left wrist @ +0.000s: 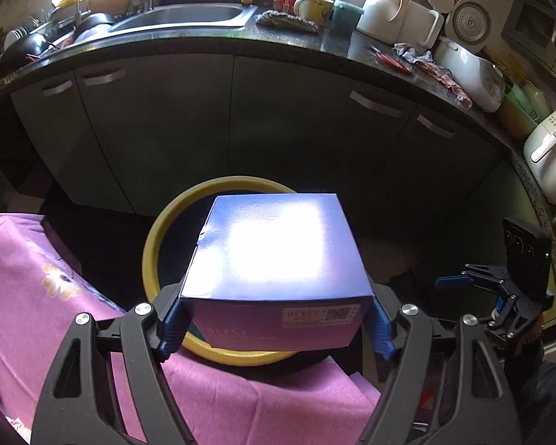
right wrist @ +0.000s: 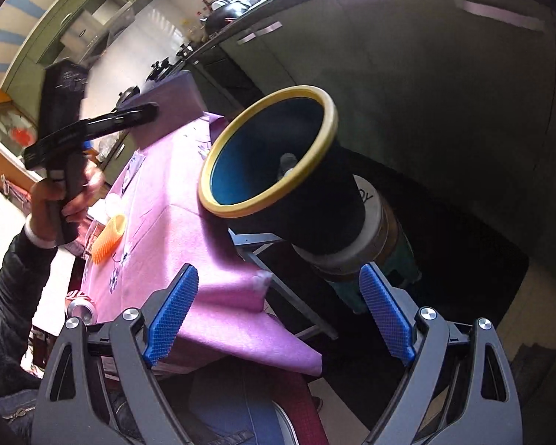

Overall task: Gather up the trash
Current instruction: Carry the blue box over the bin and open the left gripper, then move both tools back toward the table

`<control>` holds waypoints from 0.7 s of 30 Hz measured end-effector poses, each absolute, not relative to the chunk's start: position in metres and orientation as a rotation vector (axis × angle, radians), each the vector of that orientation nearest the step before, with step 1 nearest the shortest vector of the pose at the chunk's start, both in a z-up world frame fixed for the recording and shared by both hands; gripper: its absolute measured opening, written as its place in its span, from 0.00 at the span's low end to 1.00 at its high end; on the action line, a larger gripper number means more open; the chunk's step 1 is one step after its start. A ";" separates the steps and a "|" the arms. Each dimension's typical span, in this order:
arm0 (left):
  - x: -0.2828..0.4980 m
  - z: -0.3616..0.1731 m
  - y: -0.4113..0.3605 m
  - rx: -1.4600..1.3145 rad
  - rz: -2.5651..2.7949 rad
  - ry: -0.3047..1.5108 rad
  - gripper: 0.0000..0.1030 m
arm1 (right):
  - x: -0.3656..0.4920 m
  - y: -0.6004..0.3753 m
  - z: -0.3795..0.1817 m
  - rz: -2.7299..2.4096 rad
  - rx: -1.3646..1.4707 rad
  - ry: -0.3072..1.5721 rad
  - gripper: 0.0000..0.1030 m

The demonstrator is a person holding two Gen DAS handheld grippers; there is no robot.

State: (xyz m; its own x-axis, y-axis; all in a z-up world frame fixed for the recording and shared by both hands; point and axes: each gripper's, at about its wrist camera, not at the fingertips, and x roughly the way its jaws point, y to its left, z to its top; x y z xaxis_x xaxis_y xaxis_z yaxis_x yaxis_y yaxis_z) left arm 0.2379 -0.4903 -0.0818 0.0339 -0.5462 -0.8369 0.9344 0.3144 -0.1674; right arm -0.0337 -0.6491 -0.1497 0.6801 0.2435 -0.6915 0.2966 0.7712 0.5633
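Observation:
My left gripper (left wrist: 276, 328) is shut on a blue cardboard box (left wrist: 278, 259), with one blue pad against each side. The box hangs over the mouth of a dark bin with a yellow rim (left wrist: 155, 244). In the right wrist view the same bin (right wrist: 326, 111) stands beside a table under a pink cloth (right wrist: 174, 222), with a small pale item at its bottom. The blurred box (right wrist: 170, 100) is above the table's far end. My right gripper (right wrist: 278, 307) is open over the cloth's corner, nothing between its fingers.
An orange mesh sleeve (right wrist: 109, 239) and a drink can (right wrist: 81, 306) lie on the pink table. A dark kitchen counter (left wrist: 278, 42) carries a sink (left wrist: 181, 18), mugs, a rice cooker (left wrist: 470, 70) and crumpled wrappers (left wrist: 419, 61). Grey cabinet doors (left wrist: 278, 129) stand behind the bin.

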 end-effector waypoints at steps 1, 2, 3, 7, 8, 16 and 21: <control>0.239 -0.089 -0.499 0.513 -1.209 0.990 0.71 | -0.035 -0.651 -0.150 -0.033 0.718 0.841 0.85; 0.239 -0.095 -0.505 0.528 -1.207 1.003 0.71 | -0.035 -0.652 -0.152 -0.033 0.721 0.842 0.85; 0.239 -0.100 -0.510 0.541 -1.201 1.014 0.71 | -0.034 -0.653 -0.152 -0.032 0.722 0.844 0.85; 0.238 -0.110 -0.511 0.558 -1.193 1.054 0.71 | -0.031 -0.649 -0.152 -0.023 0.720 0.845 0.85; 0.237 -0.111 -0.508 0.569 -1.193 1.062 0.71 | -0.030 -0.648 -0.151 -0.019 0.717 0.845 0.85; 0.234 -0.112 -0.509 0.580 -1.176 1.067 0.71 | -0.020 -0.632 -0.141 0.011 0.683 0.834 0.85; 0.233 -0.089 -0.491 0.532 -1.181 1.027 0.71 | -0.022 -0.621 -0.135 0.025 0.667 0.831 0.85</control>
State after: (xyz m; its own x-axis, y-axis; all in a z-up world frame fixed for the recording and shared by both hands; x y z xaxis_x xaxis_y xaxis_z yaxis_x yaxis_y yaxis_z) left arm 0.2332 -0.4912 -0.0889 0.0304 -0.4959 -0.8678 0.9283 0.3360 -0.1595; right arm -0.0222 -0.6210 -0.1347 0.6860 0.2723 -0.6747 0.2312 0.7977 0.5570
